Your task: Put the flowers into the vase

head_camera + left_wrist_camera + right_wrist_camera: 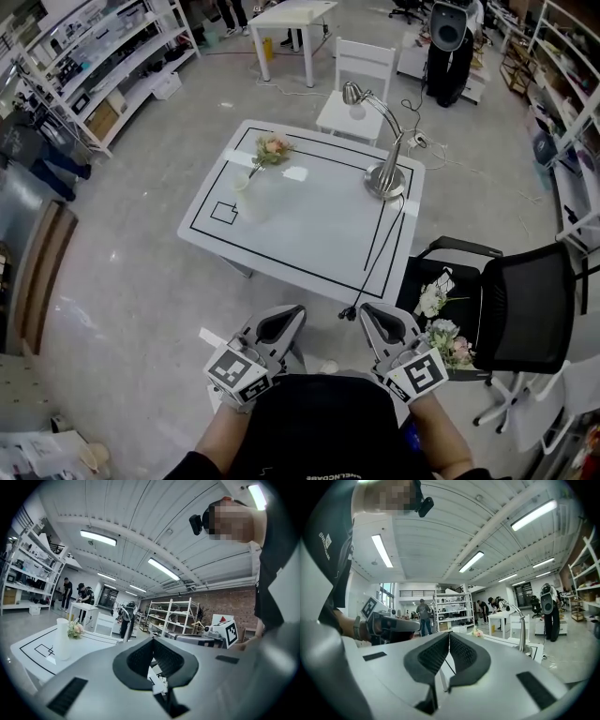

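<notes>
A white vase (253, 195) stands on the white table (319, 234) with one pink flower (272, 148) in it; the left gripper view shows the vase (62, 639) and its flower (74, 629) at far left. More flowers (439, 300) lie on the seat of a black chair (520, 309) to the right. My left gripper (292, 312) and right gripper (367, 310) hang side by side short of the table's near edge, both shut and empty. The jaws meet in the left gripper view (152, 640) and in the right gripper view (449, 634).
A silver desk lamp (384, 173) stands at the table's far right, its black cable running off the near edge. A white chair (356, 89) sits behind the table. Shelving lines the left and right walls. People stand far off at another table.
</notes>
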`<state>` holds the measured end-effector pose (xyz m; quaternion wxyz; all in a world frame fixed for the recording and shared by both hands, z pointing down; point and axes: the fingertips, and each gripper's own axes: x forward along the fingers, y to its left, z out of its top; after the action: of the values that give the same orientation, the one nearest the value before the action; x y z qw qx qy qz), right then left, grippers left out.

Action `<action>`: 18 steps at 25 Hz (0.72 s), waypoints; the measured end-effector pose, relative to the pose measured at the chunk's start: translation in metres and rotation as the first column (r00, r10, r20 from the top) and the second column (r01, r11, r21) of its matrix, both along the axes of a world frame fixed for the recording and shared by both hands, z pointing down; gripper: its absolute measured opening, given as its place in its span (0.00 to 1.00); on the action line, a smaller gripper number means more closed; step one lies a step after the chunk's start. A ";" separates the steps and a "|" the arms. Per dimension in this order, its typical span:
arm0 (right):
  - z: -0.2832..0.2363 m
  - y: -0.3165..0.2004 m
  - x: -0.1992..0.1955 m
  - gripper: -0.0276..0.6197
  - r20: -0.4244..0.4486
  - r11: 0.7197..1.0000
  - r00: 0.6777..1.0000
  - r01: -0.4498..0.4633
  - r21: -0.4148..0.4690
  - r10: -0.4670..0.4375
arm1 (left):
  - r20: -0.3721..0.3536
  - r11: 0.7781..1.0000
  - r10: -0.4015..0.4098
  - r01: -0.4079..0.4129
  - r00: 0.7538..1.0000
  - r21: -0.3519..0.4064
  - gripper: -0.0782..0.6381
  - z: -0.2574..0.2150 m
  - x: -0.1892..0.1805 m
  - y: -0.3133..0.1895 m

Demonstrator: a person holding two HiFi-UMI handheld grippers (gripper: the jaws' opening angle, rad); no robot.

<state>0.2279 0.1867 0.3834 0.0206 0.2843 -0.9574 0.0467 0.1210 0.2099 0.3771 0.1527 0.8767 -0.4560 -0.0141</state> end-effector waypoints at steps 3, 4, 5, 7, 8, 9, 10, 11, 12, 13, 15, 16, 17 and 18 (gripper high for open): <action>0.004 -0.012 -0.006 0.06 -0.005 1.000 1.000 -0.010 -0.002 0.010 | -0.004 1.000 0.015 -0.015 1.000 0.001 0.11 0.002 -0.006 -0.015; 0.005 -0.017 -0.010 0.06 -0.006 1.000 1.000 -0.014 -0.005 0.014 | -0.005 1.000 0.020 -0.020 1.000 0.001 0.11 0.002 -0.009 -0.020; 0.005 -0.022 -0.013 0.06 -0.006 1.000 1.000 -0.019 -0.008 0.019 | -0.005 1.000 0.025 -0.025 1.000 0.001 0.11 0.002 -0.013 -0.026; 0.005 -0.032 -0.021 0.06 -0.006 1.000 1.000 -0.027 -0.011 0.027 | -0.007 0.999 0.034 -0.034 0.999 0.001 0.11 0.001 -0.021 -0.039; 0.005 -0.038 -0.025 0.06 -0.007 0.999 0.999 -0.031 -0.012 0.031 | -0.008 0.999 0.039 -0.039 0.999 0.001 0.11 0.001 -0.025 -0.044; 0.004 -0.043 -0.028 0.06 -0.007 0.999 0.999 -0.036 -0.014 0.036 | -0.008 0.999 0.043 -0.043 0.999 0.001 0.11 0.001 -0.029 -0.050; 0.004 -0.048 -0.032 0.06 -0.008 0.999 0.999 -0.042 -0.017 0.042 | -0.010 0.999 0.049 -0.049 0.999 0.000 0.11 0.001 -0.033 -0.056; 0.005 -0.053 -0.036 0.06 -0.010 0.999 0.999 -0.048 -0.022 0.048 | -0.012 0.999 0.054 -0.054 0.998 -0.001 0.11 0.001 -0.037 -0.061; 0.005 -0.059 -0.040 0.06 -0.013 0.998 0.998 -0.055 -0.026 0.054 | -0.013 0.998 0.060 -0.060 0.998 -0.002 0.11 0.002 -0.042 -0.067; 0.007 -0.064 -0.044 0.06 -0.017 0.998 0.998 -0.060 -0.029 0.060 | -0.015 0.998 0.064 -0.064 0.998 -0.003 0.11 0.002 -0.047 -0.073; 0.010 -0.077 -0.052 0.06 -0.021 0.997 0.997 -0.071 -0.036 0.070 | -0.016 0.998 0.070 -0.070 0.997 -0.005 0.11 0.004 -0.057 -0.087; 0.010 -0.083 -0.056 0.06 -0.021 0.996 0.997 -0.077 -0.038 0.076 | -0.016 0.997 0.072 -0.072 0.997 -0.007 0.11 0.004 -0.063 -0.094; 0.011 -0.088 -0.060 0.06 -0.022 0.996 0.996 -0.083 -0.041 0.082 | -0.019 0.997 0.072 -0.073 0.997 -0.009 0.11 0.003 -0.068 -0.101; 0.010 -0.094 -0.064 0.06 -0.024 0.995 0.996 -0.089 -0.044 0.088 | -0.022 0.997 0.074 -0.074 0.997 -0.011 0.11 0.003 -0.074 -0.108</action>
<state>0.1636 0.0929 0.3939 0.0353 0.3264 -0.9423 0.0657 0.0468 0.1019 0.3799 0.1632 0.8919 -0.4215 -0.0152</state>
